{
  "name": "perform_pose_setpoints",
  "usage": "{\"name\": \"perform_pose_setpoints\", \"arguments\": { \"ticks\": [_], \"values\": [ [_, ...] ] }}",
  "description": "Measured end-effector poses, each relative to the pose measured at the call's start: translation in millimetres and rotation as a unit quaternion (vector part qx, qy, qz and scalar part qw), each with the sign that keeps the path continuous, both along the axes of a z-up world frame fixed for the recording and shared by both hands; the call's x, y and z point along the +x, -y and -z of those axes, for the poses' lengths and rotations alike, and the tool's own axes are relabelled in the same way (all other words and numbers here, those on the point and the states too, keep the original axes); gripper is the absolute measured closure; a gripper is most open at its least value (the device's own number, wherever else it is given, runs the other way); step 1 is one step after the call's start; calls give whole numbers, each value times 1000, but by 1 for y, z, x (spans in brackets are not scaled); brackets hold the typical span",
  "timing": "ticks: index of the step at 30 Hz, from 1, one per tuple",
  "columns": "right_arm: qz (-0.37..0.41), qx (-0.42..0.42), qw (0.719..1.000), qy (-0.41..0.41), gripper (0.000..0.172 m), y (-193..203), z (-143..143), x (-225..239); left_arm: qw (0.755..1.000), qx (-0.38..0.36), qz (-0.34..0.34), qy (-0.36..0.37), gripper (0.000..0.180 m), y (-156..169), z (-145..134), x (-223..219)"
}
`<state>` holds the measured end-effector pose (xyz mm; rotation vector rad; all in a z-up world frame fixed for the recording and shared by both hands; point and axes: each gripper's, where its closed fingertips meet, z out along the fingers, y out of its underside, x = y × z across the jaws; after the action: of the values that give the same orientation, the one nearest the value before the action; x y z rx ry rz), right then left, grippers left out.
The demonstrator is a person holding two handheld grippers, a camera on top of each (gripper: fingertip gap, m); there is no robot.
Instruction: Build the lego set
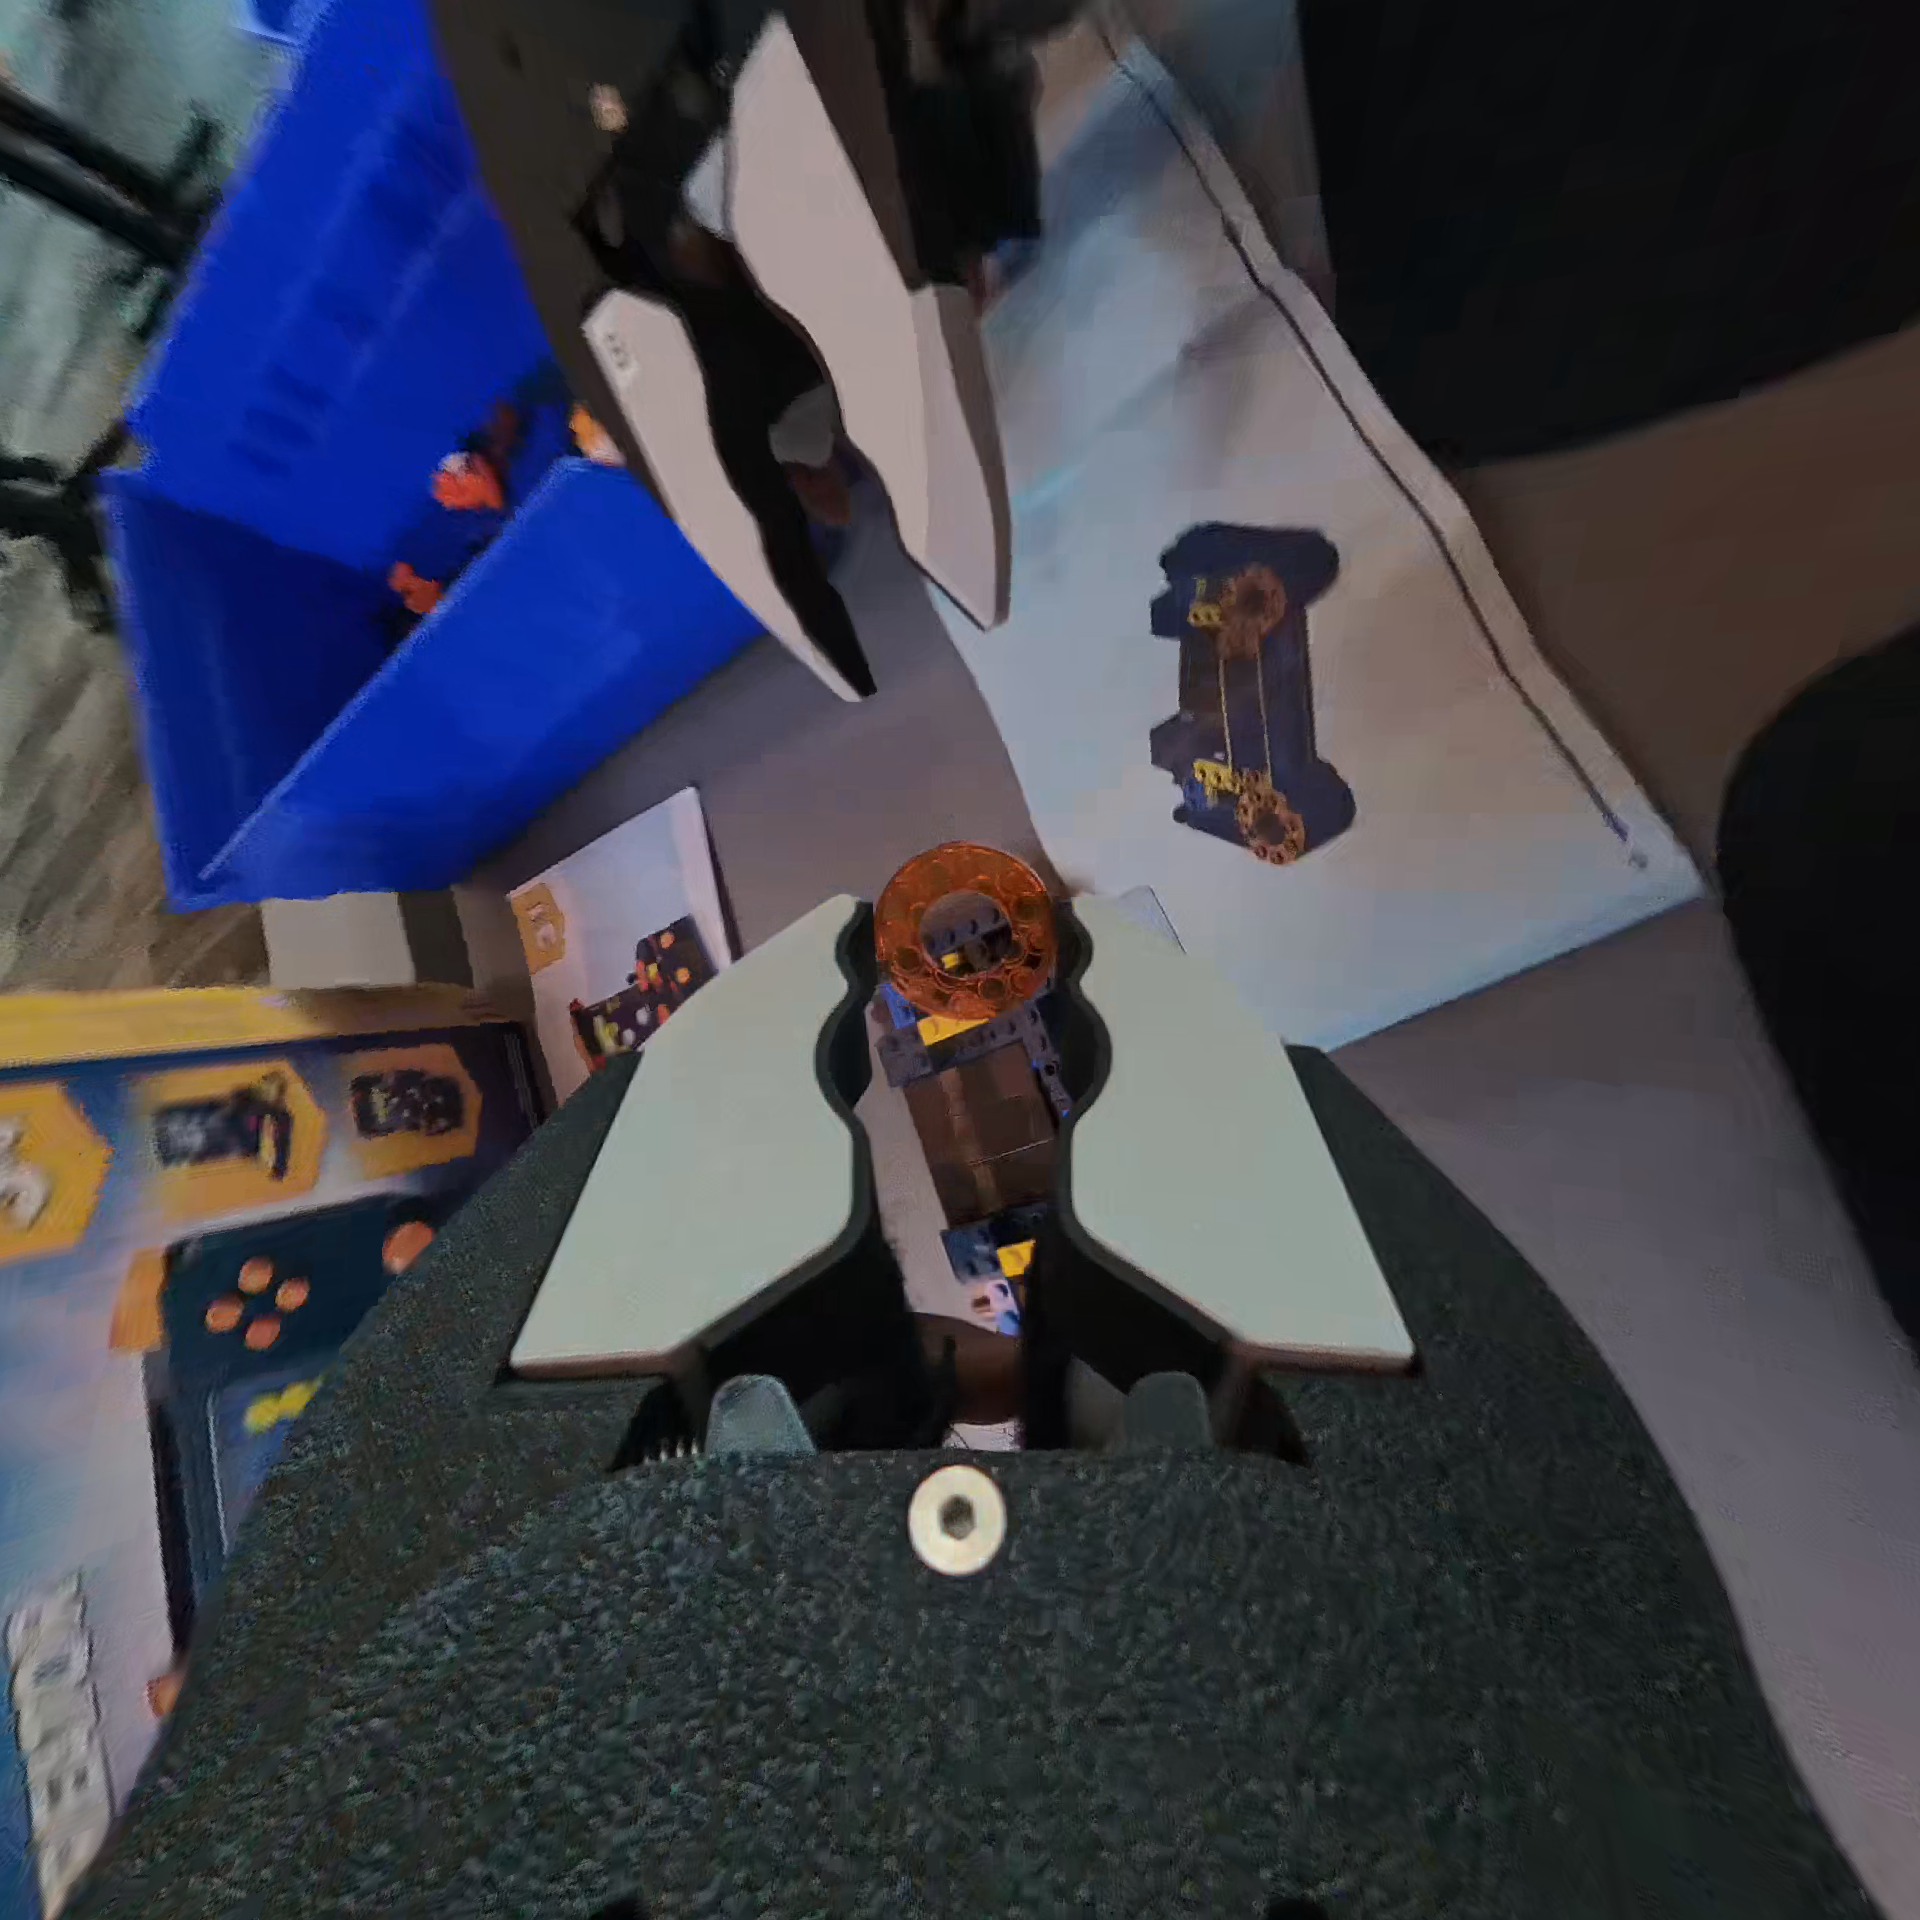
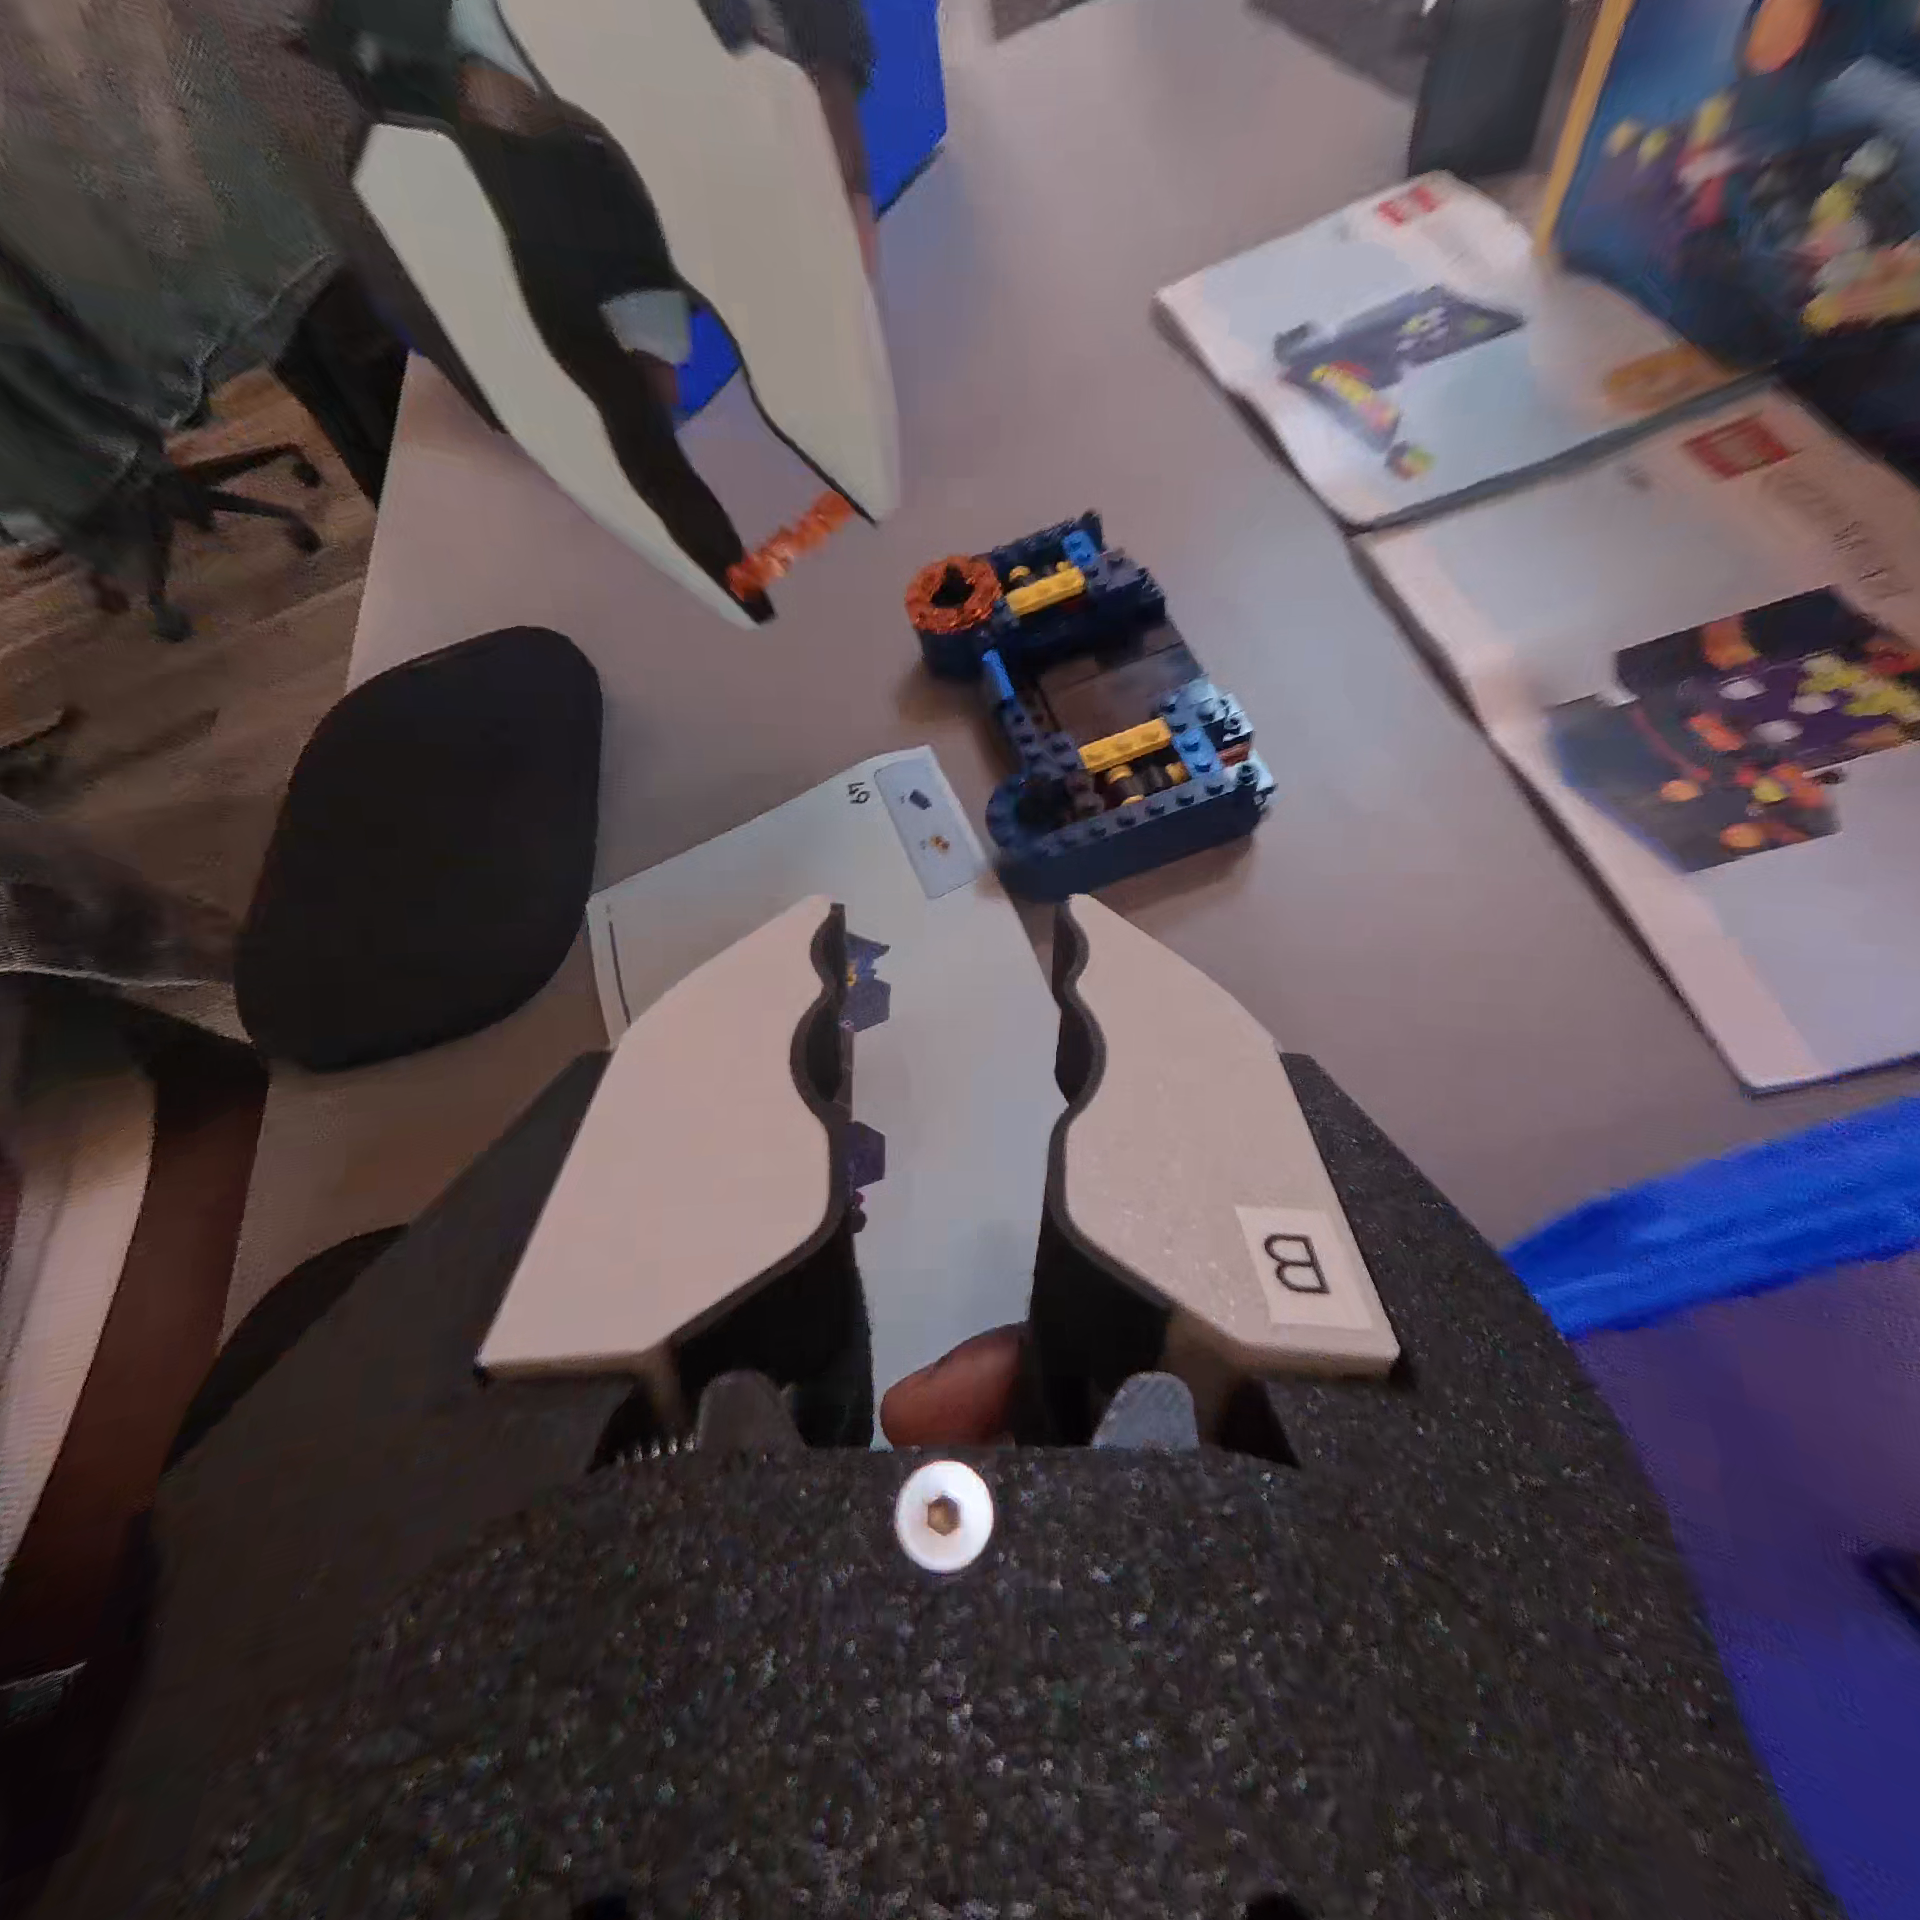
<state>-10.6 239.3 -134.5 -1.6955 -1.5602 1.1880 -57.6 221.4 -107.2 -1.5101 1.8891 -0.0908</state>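
In the left wrist view my left gripper [image 1: 966,914] is shut on a clear orange round disc [image 1: 966,930], held between its fingertips. It hangs over a dark blue brick model [image 1: 977,1122] with yellow and black parts, seen through the gap between the fingers. The right wrist view shows the same disc [image 2: 795,551] edge-on in the left gripper [image 2: 816,561], just left of the model [image 2: 1101,717] on the grey table [image 2: 1351,935]. A second orange disc [image 2: 951,597] sits on the model's far end. My right gripper [image 2: 945,914] is open and empty above an instruction page [image 2: 748,862]. It also shows in the left wrist view [image 1: 925,649].
A blue bin [image 1: 416,623] holding orange pieces stands to the left. Instruction booklets [image 2: 1403,343] [image 2: 1662,779] and a colourful box [image 2: 1745,156] lie right of the model. A black chair seat [image 2: 416,852] is at the table's edge. An open page [image 1: 1299,520] pictures the model. Tip to tip, the grippers are about 7 cm apart.
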Motion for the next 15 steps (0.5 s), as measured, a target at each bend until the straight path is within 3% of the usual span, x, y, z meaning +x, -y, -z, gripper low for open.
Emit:
{"name": "perform_pose_setpoints", "arguments": {
  "ticks": [5,15],
  "values": [
    [-5,-16,999,46,139,-2,34,-4,986,-16,88,-144,148,-18,44,-2],
    [-10,-41,998,40,139,-2,37,-4,962,-58,141,-226,148,-27,71,-3]
  ]
}}
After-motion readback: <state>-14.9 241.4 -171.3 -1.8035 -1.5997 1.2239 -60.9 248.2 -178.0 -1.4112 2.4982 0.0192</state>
